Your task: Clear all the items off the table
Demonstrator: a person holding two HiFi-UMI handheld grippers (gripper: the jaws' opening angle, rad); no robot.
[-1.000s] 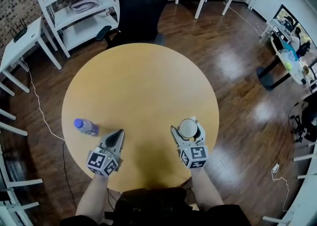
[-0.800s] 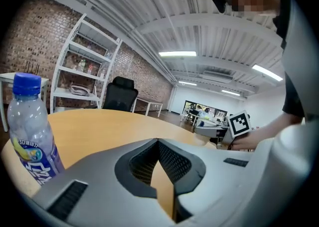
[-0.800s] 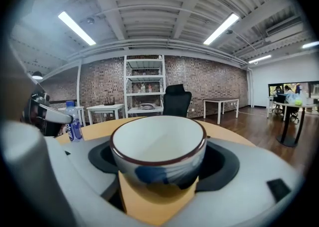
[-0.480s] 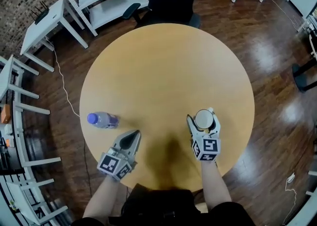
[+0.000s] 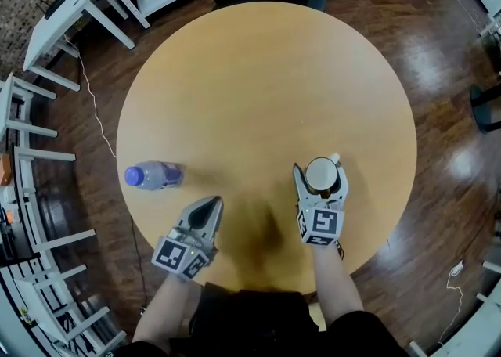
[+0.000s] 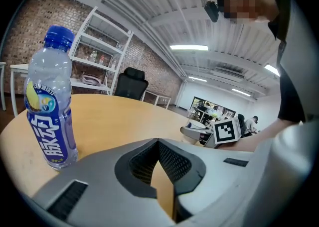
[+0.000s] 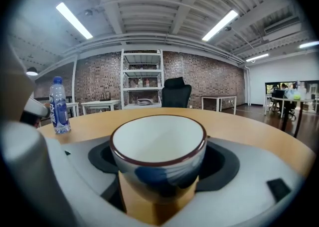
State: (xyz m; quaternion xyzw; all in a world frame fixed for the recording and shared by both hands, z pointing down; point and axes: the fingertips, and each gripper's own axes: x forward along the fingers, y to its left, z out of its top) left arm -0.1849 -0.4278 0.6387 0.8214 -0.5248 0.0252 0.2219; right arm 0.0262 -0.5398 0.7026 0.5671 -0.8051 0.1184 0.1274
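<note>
White cup (image 7: pixel 158 146) clamped in right hand-held gripper (image 5: pixel 320 182), left hand-held gripper (image 5: pixel 212 203) closed — bottle (image 5: pixel 153 175) beside it

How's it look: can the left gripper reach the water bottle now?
Probably yes. The left gripper has the water bottle close on its left, only bare table between. Its jaws are shut, so they must open first.

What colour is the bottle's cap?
The cap is blue; left gripper view shows it best.
</note>
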